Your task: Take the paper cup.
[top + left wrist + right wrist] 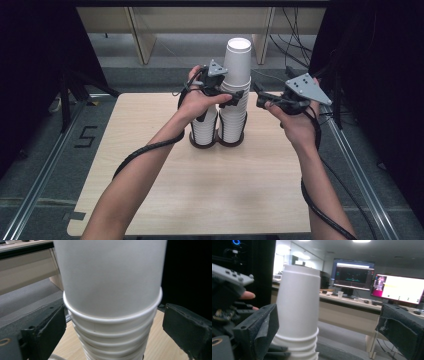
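My left claw [235, 96] gapes wide around the tall stack of cups [234, 95] near the far edge of the bench [200, 195], not touching, my right claw [259, 97] hangs open beside it, bare wood toward me, monitors [398, 288] behind.

Both bare forearms are reaching up from the frame's bottom; the black two-jaw left gripper [235, 96] is sitting at upper centre, jaws spread, while the black two-jaw right gripper [259, 95] is gaping just right
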A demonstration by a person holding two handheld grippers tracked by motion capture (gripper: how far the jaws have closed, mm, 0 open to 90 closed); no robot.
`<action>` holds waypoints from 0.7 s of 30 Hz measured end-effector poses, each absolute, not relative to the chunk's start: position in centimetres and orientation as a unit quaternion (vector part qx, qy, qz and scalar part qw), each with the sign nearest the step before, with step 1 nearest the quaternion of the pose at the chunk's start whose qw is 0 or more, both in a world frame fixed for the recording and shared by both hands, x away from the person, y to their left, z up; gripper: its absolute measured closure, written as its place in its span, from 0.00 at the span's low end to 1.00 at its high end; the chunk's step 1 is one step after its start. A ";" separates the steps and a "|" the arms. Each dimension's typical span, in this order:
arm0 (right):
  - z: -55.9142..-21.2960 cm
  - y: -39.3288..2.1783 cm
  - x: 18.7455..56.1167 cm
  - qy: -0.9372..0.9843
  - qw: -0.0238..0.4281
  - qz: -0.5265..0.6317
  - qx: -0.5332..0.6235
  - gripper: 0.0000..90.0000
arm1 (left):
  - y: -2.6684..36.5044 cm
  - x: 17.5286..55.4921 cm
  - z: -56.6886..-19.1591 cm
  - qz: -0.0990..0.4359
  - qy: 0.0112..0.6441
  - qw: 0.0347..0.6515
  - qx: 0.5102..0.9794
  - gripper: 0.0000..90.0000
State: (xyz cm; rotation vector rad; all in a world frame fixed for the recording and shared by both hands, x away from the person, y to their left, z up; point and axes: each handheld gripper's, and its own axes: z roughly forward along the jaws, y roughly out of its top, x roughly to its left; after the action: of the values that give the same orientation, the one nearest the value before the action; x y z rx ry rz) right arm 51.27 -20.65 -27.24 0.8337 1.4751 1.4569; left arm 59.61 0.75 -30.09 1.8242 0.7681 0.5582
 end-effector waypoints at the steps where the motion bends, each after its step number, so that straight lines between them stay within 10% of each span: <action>1: -26.9 -20.4 51.6 0.597 0.432 0.587 0.336 0.05 | 0.7 59.7 -30.1 0.231 0.322 0.516 0.759 0.06; 21: -24.8 -15.9 58.0 0.666 0.337 0.565 0.350 0.06 | 0.6 59.9 -30.0 0.223 0.320 0.516 0.762 0.11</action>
State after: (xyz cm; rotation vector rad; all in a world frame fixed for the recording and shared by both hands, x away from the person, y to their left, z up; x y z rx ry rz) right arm 58.03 -15.90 -24.82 0.9129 1.7374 1.4740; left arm 59.85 0.65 -30.02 1.8311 0.7690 0.5364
